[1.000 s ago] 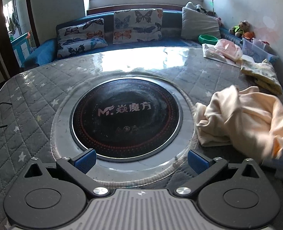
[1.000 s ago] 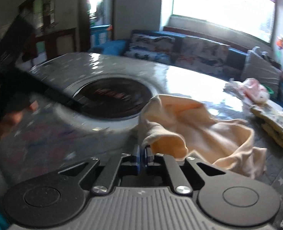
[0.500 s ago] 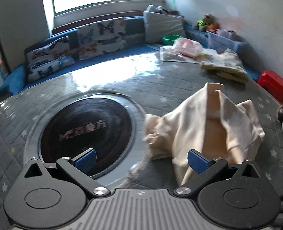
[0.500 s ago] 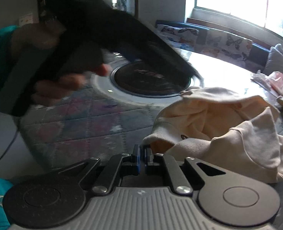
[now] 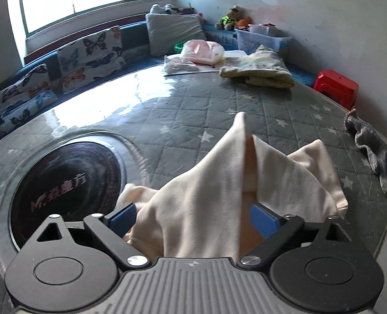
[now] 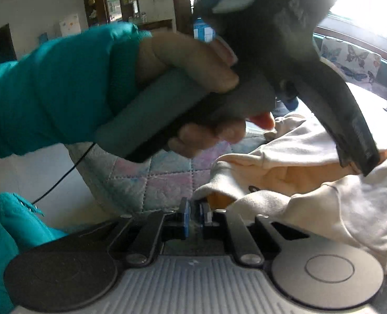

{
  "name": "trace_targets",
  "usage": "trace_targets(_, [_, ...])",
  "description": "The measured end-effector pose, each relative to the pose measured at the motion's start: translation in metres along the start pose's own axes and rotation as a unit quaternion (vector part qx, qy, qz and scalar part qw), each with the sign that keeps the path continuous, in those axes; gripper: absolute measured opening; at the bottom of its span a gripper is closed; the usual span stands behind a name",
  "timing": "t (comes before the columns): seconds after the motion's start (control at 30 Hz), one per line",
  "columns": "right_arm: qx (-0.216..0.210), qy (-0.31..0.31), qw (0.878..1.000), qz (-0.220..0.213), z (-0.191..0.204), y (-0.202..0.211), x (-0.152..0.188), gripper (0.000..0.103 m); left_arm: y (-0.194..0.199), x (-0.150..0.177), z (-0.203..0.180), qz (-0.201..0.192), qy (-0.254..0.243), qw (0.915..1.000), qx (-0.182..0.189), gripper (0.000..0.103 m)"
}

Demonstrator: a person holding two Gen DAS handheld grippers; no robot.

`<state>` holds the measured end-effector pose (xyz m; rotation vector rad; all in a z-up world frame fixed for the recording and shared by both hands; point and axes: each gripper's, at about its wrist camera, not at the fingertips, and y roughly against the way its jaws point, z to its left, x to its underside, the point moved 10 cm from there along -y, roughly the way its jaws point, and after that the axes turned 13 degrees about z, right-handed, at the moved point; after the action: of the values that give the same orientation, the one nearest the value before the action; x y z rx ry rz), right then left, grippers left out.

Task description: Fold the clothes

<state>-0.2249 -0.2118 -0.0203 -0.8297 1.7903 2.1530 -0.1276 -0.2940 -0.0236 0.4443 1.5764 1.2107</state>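
A cream garment lies bunched on the quilted grey table, one fold peaked upward. My left gripper is open, its blue pads on either side of the cloth, which fills the gap between them. In the right wrist view my right gripper is shut on an edge of the same garment, near the table's front edge. The left gripper's body and the hand in a teal sleeve holding it fill the upper part of that view.
A round black cooktop is set in the table, left of the garment. Folded yellow clothes and a pink bundle lie at the far side. A grey garment hangs over the right edge. A red stool stands beyond.
My left gripper has swung right from over the cooktop to the garment, which now sits between its pads. My right gripper has stayed shut on the cloth and drawn it toward the table's front edge.
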Motion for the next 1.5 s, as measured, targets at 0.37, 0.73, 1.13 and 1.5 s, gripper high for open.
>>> trace_targets(0.37, [0.06, -0.078, 0.993, -0.066, -0.065, 0.058, -0.01, 0.027, 0.003, 0.011, 0.027, -0.007, 0.016, 0.9998, 0.011, 0.019])
trace_targets(0.73, [0.201, -0.203, 0.956, -0.064, -0.196, 0.044, -0.018, 0.052, 0.045, 0.033, 0.076, -0.043, 0.073, 0.9964, -0.004, 0.013])
trace_targets(1.13, [0.206, -0.235, 0.949, -0.048, -0.217, 0.026, -0.006, 0.007, 0.049, 0.024, 0.044, -0.057, 0.016, 0.998, 0.021, 0.062])
trace_targets(1.5, [0.251, -0.217, 0.942, -0.05, -0.185, 0.081, 0.022, 0.005, 0.005, 0.008, 0.011, -0.041, -0.044, 0.9981, 0.012, 0.03])
